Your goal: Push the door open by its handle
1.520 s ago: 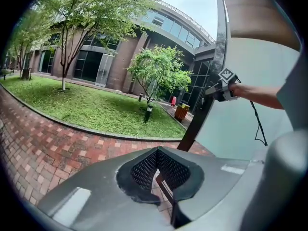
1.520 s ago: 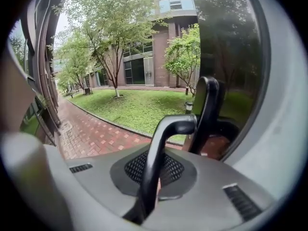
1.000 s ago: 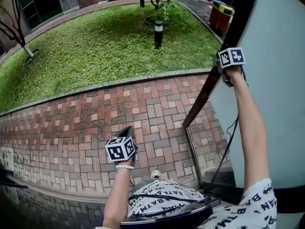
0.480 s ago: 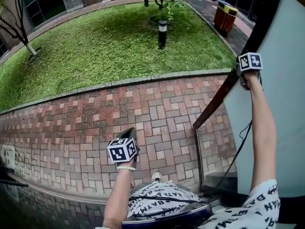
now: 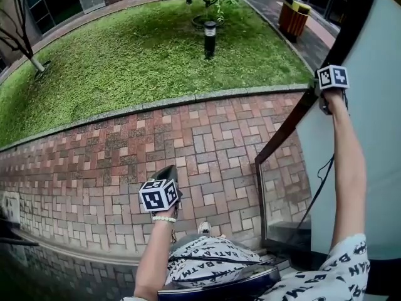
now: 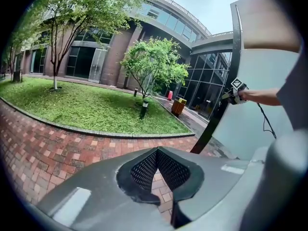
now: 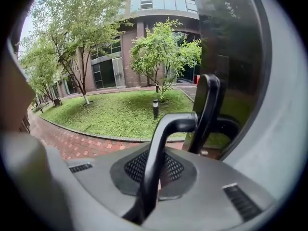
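The door [image 5: 283, 133] is a dark-framed glass leaf at the right, swung outward over the brick path. Its black bent handle [image 7: 163, 143] runs up between the jaws of my right gripper [image 7: 159, 170], which is shut on it. In the head view the right gripper [image 5: 321, 96] is held high at arm's length against the door's edge. My left gripper [image 5: 167, 172] hangs low over the bricks, shut and holding nothing. In the left gripper view its pads [image 6: 144, 170] meet at the tip, and the right gripper [image 6: 232, 93] shows far off at the door frame [image 6: 216, 114].
A red brick path [image 5: 125, 162] lies ahead, bordered by a stone curb [image 5: 156, 105] and a lawn [image 5: 138, 49]. On the grass stand a black bollard lamp [image 5: 210, 39] and small trees. An orange bin [image 5: 293, 16] sits at the far right. My knee [image 5: 213, 259] is below.
The door's edge has swung further right and outward, and my right gripper has gone right with the handle. The left gripper has barely moved.
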Available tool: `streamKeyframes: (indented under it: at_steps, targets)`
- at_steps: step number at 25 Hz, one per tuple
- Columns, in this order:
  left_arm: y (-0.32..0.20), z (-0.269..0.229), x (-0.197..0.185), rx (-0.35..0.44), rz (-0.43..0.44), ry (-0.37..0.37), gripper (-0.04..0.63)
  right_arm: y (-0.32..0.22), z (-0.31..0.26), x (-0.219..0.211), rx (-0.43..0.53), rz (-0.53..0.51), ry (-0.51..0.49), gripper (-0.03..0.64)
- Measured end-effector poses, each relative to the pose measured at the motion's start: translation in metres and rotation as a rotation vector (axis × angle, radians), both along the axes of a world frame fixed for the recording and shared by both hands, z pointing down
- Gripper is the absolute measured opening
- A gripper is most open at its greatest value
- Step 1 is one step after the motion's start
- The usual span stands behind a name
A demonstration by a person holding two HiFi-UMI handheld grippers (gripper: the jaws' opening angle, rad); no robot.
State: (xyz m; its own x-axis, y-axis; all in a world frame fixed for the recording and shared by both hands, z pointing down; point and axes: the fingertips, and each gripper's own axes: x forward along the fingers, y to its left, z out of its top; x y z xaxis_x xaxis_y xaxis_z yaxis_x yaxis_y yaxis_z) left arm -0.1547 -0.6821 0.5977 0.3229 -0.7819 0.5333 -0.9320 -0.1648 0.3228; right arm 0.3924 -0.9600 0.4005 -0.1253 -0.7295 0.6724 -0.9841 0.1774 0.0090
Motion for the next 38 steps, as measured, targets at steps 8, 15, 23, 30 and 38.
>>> streamKeyframes:
  at_steps: [8,15,23,30,38]
  targets:
    - [0.002,-0.004,0.009,0.001,0.042,-0.011,-0.014,0.0,-0.006,-0.009,-0.011,0.006,0.008,0.026]
    - [0.013,-0.007,0.017,0.013,0.054,-0.01,-0.014,0.028,-0.041,-0.016,0.126,-0.013,0.034,0.204]
    - [0.076,-0.024,0.049,0.056,0.091,-0.018,-0.012,0.146,-0.07,-0.082,0.392,-0.056,0.021,0.014]
    - [0.195,-0.038,0.074,0.081,0.06,-0.017,-0.014,0.272,-0.055,-0.129,0.333,-0.2,0.069,0.014]
    - [0.296,-0.074,0.085,0.092,0.017,-0.011,-0.014,0.382,-0.051,-0.165,0.314,-0.269,-0.056,0.014]
